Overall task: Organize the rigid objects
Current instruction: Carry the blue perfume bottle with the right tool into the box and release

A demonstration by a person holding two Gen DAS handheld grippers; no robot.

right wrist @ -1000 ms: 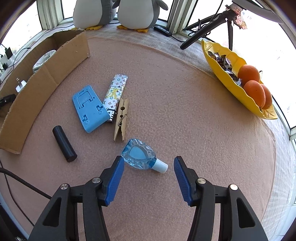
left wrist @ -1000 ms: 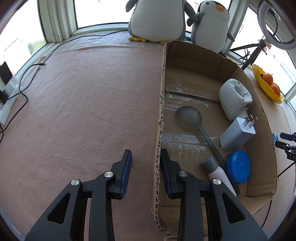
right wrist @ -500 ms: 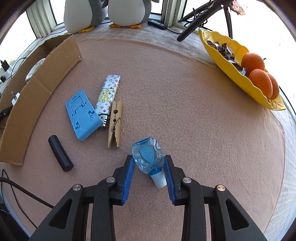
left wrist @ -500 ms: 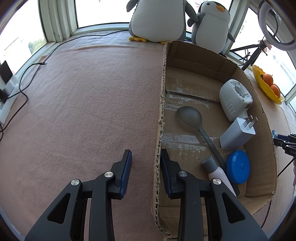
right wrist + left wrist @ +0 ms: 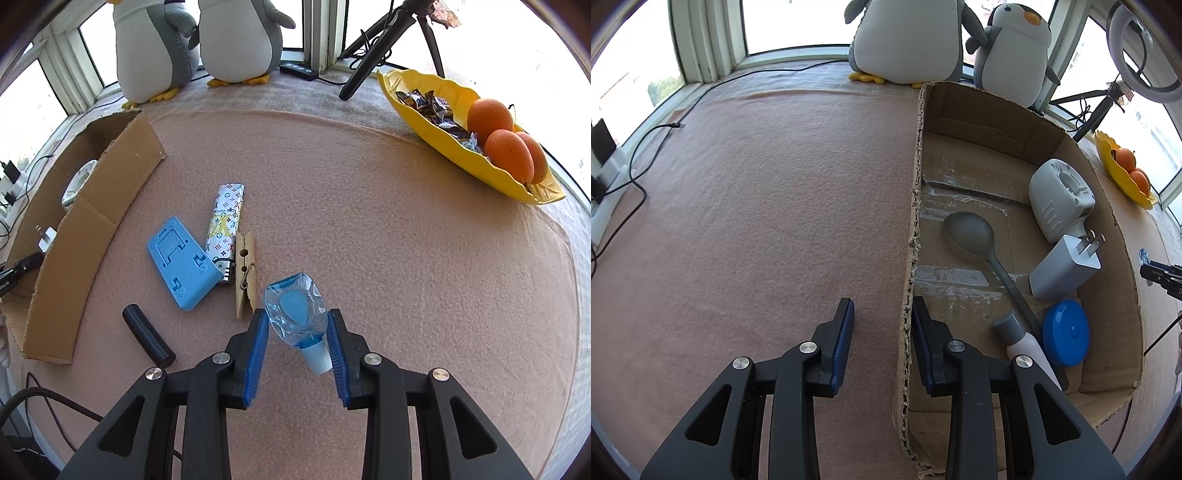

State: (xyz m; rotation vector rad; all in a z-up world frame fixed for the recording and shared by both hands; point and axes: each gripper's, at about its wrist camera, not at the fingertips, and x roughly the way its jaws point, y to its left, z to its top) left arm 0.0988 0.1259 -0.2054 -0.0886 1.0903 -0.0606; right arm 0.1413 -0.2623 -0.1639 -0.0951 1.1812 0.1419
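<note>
We see the pink felt-covered tabletop (image 5: pixel 369 221) carrying everything; on it sits the open brown cardboard box (image 5: pixel 997 122), which already holds a white ribbed plastic gadget (image 5: pixel 1060 199), a grey long-handled spoon (image 5: pixel 975 236), a white wall plug adapter (image 5: pixel 1063 266), a round blue disc (image 5: pixel 1065 332) and a white tube with a grey cap (image 5: pixel 1023 336); our left claw (image 5: pixel 882 325) straddles the box's near wall, one blue pad outside and one inside, as close together as it goes, though we cannot tell whether the pads press the cardboard; outside the box lie a light blue plastic phone stand (image 5: pixel 181 266), a white patterned lighter (image 5: pixel 225 229), a black cylinder (image 5: pixel 147 336) and a wooden clothespin (image 5: pixel 245 273); our right claw (image 5: pixel 297 339) is clamped on the small clear blue bottle with a white cap (image 5: pixel 295 314), just beside the clothespin, its pads touching both sides.
</note>
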